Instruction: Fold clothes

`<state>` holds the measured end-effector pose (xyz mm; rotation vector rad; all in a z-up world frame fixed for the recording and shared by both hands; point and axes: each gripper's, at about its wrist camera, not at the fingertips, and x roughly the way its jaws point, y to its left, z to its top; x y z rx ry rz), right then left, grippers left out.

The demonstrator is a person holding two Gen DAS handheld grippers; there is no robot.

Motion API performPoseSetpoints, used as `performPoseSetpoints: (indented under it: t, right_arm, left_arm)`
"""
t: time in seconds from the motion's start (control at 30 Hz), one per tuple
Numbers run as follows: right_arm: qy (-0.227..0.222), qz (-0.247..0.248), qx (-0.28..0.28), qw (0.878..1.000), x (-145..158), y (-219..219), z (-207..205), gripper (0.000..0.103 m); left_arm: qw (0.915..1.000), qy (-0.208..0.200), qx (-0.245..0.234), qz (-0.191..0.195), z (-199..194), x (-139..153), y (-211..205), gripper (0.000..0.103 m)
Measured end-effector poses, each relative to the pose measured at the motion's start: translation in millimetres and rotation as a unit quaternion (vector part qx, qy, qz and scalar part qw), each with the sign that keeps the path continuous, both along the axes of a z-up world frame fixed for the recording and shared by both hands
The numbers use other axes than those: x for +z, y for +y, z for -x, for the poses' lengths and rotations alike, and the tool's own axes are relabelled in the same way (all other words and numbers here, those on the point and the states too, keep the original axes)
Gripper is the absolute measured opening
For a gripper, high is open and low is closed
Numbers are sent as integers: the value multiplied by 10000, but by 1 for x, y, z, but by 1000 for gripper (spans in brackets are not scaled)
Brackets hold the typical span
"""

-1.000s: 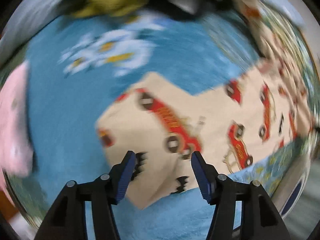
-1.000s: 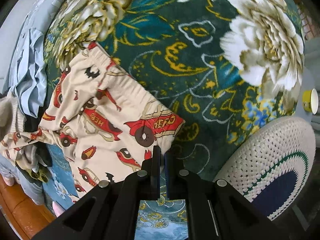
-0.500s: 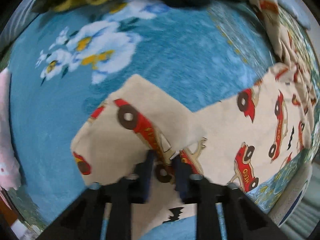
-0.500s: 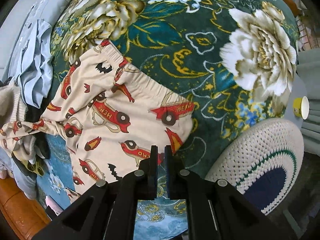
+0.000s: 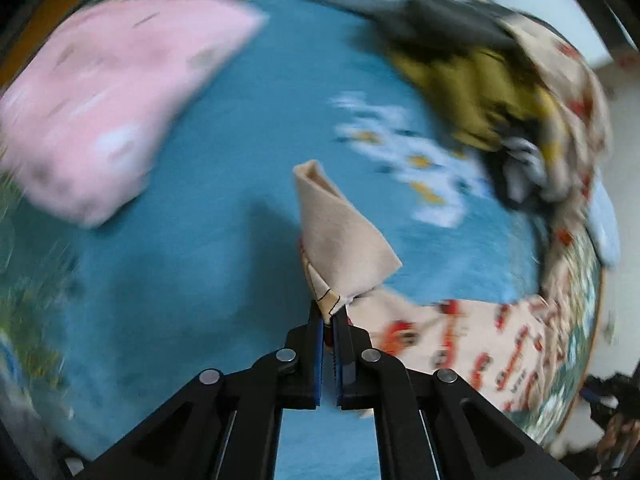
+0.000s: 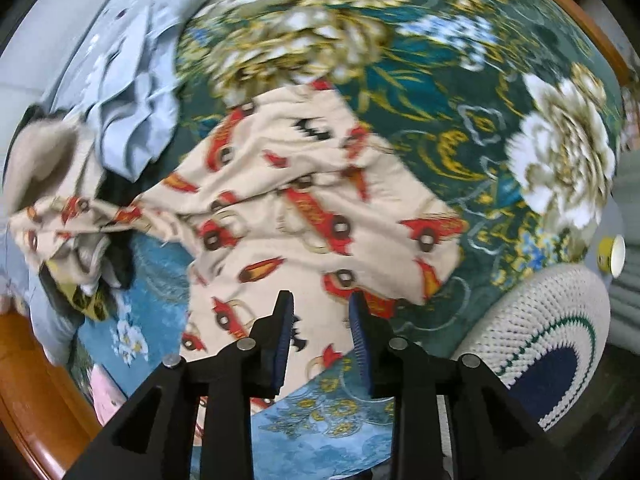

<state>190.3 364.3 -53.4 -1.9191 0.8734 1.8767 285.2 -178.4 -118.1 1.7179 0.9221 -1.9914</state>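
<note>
Cream shorts (image 6: 304,216) printed with red cars lie spread on a dark green floral blanket (image 6: 460,92). My right gripper (image 6: 320,316) hangs open just above their near edge, nothing between its blue pads. In the left wrist view my left gripper (image 5: 328,320) is shut on a corner of the cream shorts (image 5: 344,236); the pinched corner stands up in a cone showing the plain inside. The printed rest of the garment trails off to the right over the blue blanket (image 5: 180,240).
A pile of mixed clothes (image 5: 492,92), mustard, black and grey, lies beyond the shorts. A pink cloth (image 5: 108,92) lies at the left. A light blue garment (image 6: 132,120) is at the back left, a white knitted cushion (image 6: 540,340) at the right, a wooden edge (image 6: 36,400) lower left.
My left gripper closed on the shorts' leg corner and lifted it, swinging the view left. My right gripper went from shut to open, letting go of the shorts' edge, and the shorts shifted.
</note>
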Motion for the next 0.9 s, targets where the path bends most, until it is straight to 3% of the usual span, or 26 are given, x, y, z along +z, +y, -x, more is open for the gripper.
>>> performPoseSetpoints:
  t: [0.1, 0.23, 0.37, 0.43, 0.5, 0.57, 0.67, 0.8, 0.9]
  right_arm:
    - [-4, 24, 292, 9996, 0, -21, 16, 29]
    - [-52, 34, 657, 9978, -4, -45, 39, 29]
    - [20, 94, 1040, 9945, -1, -72, 72, 29]
    - [225, 102, 1429, 9894, 9, -93, 100, 29]
    - [551, 120, 1914, 9799, 26, -123, 135, 29]
    - [969, 125, 2444, 9647, 47, -161, 177, 33]
    - [1522, 117, 3110, 9381, 72, -216, 232, 44]
    - [1929, -28, 3718, 9080, 88, -279, 289, 44]
    - [1941, -399, 4143, 8883, 83, -315, 317, 44]
  left_arm:
    - [9985, -328, 440, 69, -28, -17, -19, 4]
    - [9953, -779, 568, 9, -56, -31, -36, 5]
    - [9926, -1008, 655, -164, -60, -40, -36, 9]
    - [9911, -1085, 707, -322, -62, -39, -38, 20]
    - [9891, -1151, 783, -475, -66, -33, -40, 42]
    - [9875, -1143, 905, -607, -72, -23, -42, 54]
    - [9854, -1157, 1051, -680, -80, -5, -44, 55]
    - [9871, -957, 1185, -498, -85, 25, -50, 55]
    - [9878, -719, 1328, -366, -82, 44, -62, 55]
